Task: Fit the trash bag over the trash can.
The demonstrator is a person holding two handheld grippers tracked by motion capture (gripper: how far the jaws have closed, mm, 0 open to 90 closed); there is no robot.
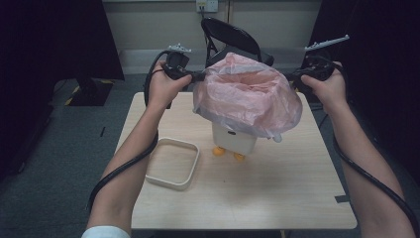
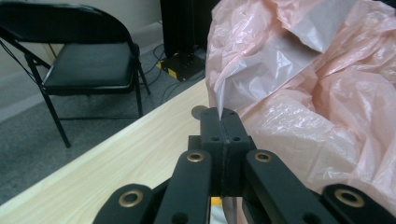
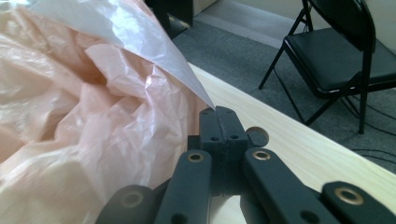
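Bag: thin pink plastic bag [image 1: 247, 96], draped over small white bin [image 1: 233, 140], hiding its top.
Left gripper [image 1: 198, 76]: jaws clamped on bag's left edge.
Right gripper [image 1: 292, 77]: likewise, right edge.
Tray: cream square tray [image 1: 173, 162], left of bin.

Bag [image 1: 247, 96] over bin [image 1: 233, 140] (tray [image 1: 173, 162] lies left) on table [image 1: 277, 193].

The pink bag [image 1: 247, 96] drapes over the white bin [image 1: 234, 139], hiding the bin's rim and upper walls; what lies inside cannot be told. Two orange feet [image 1: 218, 151] peek out beneath the bin, partly hidden. The folding chair [image 1: 233, 34] behind is largely covered by the bag. The bench's [image 1: 277, 198] near edge is cut off by the high view's bottom border.
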